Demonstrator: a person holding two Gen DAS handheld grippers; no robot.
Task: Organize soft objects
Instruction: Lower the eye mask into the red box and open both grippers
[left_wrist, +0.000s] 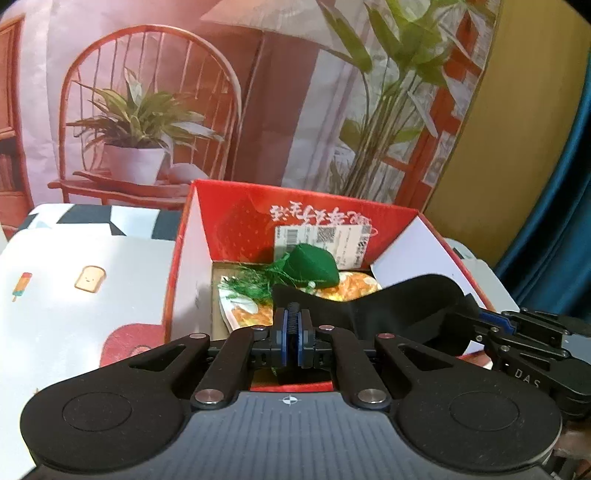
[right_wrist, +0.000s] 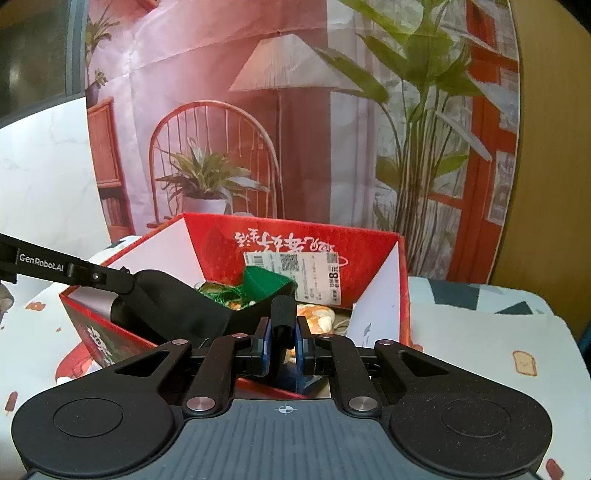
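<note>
while pinched, black cloth (left_wrist: 399, 314) spans both fingers (right_wrist: 266, 341)

A printed backdrop (left_wrist: 184, 92) hangs behind the table; it depicts a red chair, a potted plant and a floor lamp. The tablecloth (left_wrist: 74, 266) carries small motifs (toast, ice lolly). A teal curtain (left_wrist: 561, 229) hangs at the right edge.

Far side: printed backdrop (left_wrist: 229, 92) showing red wire chair (left_wrist: 147, 110), potted plant on it, floor lamp (right_wrist: 284, 74), tall leafy plant (right_wrist: 424, 129) by red-framed window (all pictured, not real). Right of backdrop: mustard-yellow wall (left_wrist: 517, 129); teal curtain (left_wrist: 565, 221) at far right edge. Left: white marbled wall (right_wrist: 44, 166). Near: table under patterned cloth (left_wrist: 74, 266) bearing toast and popsicle motifs. Lighting soft, pinkish.
</note>
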